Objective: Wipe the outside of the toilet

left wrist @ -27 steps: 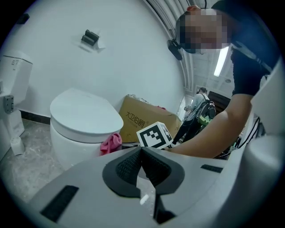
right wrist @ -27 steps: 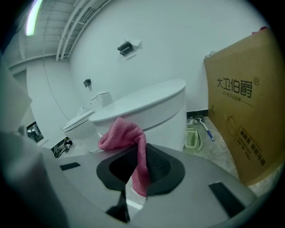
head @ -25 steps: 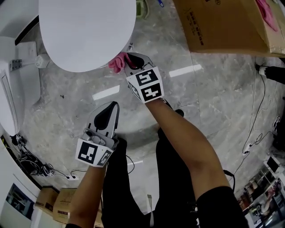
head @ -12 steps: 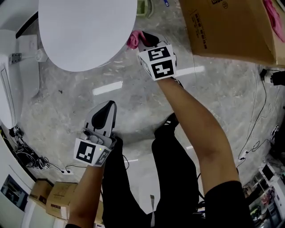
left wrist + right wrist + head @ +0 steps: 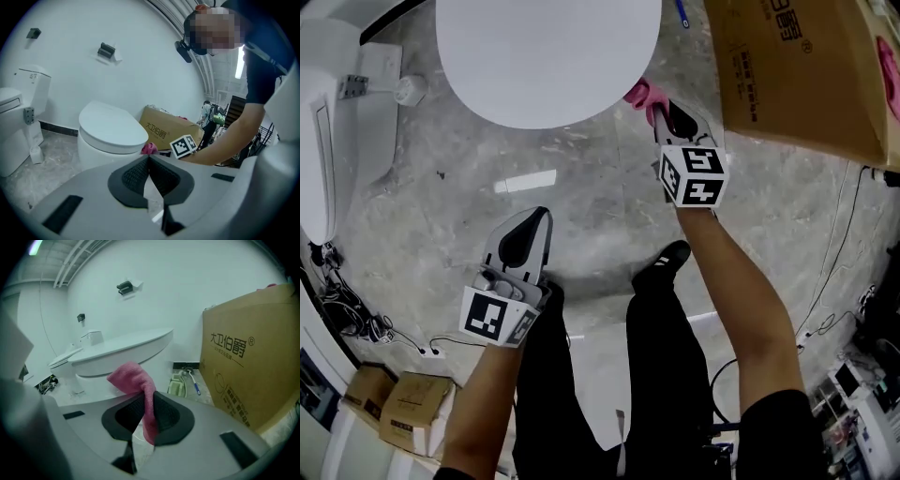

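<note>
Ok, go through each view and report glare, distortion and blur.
Head view: sharp, evenly lit, pale streaks of glare on the floor. Left gripper view: strong fisheye bend, dark corners, a mosaic patch top right. Right gripper view: same fisheye; the pink cloth in the right gripper is crisp.

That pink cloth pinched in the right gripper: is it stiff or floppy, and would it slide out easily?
Probably floppy: the pink cloth droops sideways above the right gripper and hangs limp below the pinch. Likely light, since a narrow pinch carries it all. Its textured weave probably resists slipping, though rubbing the toilet might tug it.
</note>
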`<state>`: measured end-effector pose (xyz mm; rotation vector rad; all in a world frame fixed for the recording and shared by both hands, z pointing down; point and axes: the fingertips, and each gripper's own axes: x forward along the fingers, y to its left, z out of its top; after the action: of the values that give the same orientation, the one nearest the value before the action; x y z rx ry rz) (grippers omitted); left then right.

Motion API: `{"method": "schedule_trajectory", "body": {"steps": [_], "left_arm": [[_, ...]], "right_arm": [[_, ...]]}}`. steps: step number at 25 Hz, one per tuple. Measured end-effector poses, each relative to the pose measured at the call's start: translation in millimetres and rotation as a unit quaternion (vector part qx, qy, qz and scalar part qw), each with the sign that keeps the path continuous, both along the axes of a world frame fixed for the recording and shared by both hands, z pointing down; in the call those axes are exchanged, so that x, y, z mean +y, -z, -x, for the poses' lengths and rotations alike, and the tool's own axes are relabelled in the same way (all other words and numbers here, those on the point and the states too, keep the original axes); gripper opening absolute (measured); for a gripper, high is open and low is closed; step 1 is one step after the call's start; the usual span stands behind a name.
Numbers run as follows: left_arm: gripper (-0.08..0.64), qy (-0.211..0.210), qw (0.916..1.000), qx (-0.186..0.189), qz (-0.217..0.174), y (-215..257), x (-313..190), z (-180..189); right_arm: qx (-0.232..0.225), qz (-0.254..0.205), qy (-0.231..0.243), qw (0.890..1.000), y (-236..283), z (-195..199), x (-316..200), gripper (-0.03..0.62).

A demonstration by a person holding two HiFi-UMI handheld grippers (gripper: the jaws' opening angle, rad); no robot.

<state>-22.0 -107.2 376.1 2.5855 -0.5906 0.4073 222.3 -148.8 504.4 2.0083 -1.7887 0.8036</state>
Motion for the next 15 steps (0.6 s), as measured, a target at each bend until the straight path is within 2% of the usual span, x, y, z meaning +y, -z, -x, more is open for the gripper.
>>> {"method": "schedule_trajectory", "body": {"steps": [3, 8, 11, 15], "left_arm": [[0.014, -0.003, 1.0, -0.001, 0.003, -1, -9, 28], [0.014, -0.002, 1.0, -0.001, 0.006, -4, -27, 77], [0.014, 0.002, 1.0, 0.001, 0.0, -9, -42, 104], [0.014, 0.024, 0.9997, 0.003, -0.007, -18, -65, 143]], "right_arm": [[-0.02, 0.003, -0.008, 1.0, 4, 39, 27, 0.069], [-0.045, -0.009, 0.022, 0.999, 19, 131, 47, 0.069], [-0.078, -0.021, 0.037, 0.996, 20, 191, 34, 0.069], [-0.106, -0.034, 0.038, 0.993, 8, 255, -10, 0.069]]}}
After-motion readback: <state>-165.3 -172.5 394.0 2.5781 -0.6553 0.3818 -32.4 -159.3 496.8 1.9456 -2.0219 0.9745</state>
